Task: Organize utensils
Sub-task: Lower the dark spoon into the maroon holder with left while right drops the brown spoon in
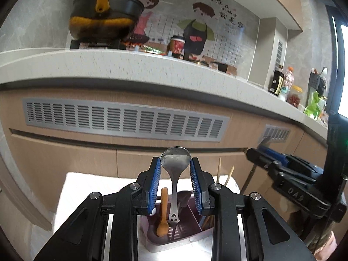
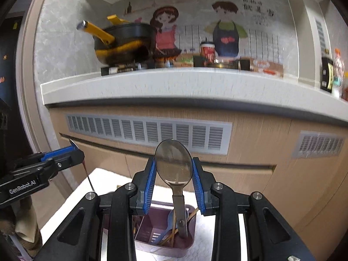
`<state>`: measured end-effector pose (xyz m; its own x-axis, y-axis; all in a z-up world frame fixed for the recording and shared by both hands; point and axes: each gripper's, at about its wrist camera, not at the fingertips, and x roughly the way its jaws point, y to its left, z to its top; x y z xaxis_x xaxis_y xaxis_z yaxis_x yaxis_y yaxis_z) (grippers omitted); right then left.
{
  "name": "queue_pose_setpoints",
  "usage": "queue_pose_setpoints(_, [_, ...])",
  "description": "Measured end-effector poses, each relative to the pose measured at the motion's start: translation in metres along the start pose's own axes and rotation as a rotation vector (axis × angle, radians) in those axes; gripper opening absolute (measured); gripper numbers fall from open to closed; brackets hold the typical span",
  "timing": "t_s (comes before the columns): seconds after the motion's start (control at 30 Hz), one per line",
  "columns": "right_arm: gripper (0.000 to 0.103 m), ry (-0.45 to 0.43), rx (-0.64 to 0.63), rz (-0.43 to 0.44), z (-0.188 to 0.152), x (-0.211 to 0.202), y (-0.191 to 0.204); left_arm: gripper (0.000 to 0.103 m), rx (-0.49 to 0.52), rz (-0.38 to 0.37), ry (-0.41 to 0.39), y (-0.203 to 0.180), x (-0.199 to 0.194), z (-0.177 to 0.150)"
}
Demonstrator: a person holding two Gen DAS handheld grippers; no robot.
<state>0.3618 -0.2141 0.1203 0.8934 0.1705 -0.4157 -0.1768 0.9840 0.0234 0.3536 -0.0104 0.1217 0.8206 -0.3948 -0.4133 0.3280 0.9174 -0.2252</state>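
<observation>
In the left wrist view my left gripper (image 1: 175, 162) is shut on the bowl of a small metal spoon (image 1: 174, 187). Its handle hangs down over a mauve utensil holder (image 1: 152, 244). A brown wooden spoon (image 1: 163, 217) and chopsticks (image 1: 219, 169) stand in the holder. In the right wrist view my right gripper (image 2: 174, 162) is shut on the bowl of a larger metal spoon (image 2: 180, 208), handle down over the same holder (image 2: 191, 208), beside a blue spoon (image 2: 168, 224). Each gripper shows in the other's view, the right gripper (image 1: 262, 151) and the left gripper (image 2: 75, 150).
The holder stands on a white surface (image 1: 87, 187) in front of a wooden cabinet with grey vents (image 1: 126, 119). Above runs a pale countertop (image 1: 130, 65) bearing a black pot with a yellow handle (image 1: 104, 21), a cup and bottles (image 1: 277, 82).
</observation>
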Motion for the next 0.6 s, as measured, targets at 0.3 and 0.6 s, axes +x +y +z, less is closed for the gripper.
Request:
queue_pose_setpoints(0.3, [0.052, 0.147, 0.036, 0.027, -0.037, 0.036, -0.012, 0.05, -0.074, -0.017, 0.147, 0.007, 0.044, -0.031])
queue_pose_setpoints(0.6, [0.059, 0.163, 0.019, -0.084, -0.07, 0.01, -0.038, 0.061, -0.07, 0.087, 0.195, 0.024, 0.02, -0.068])
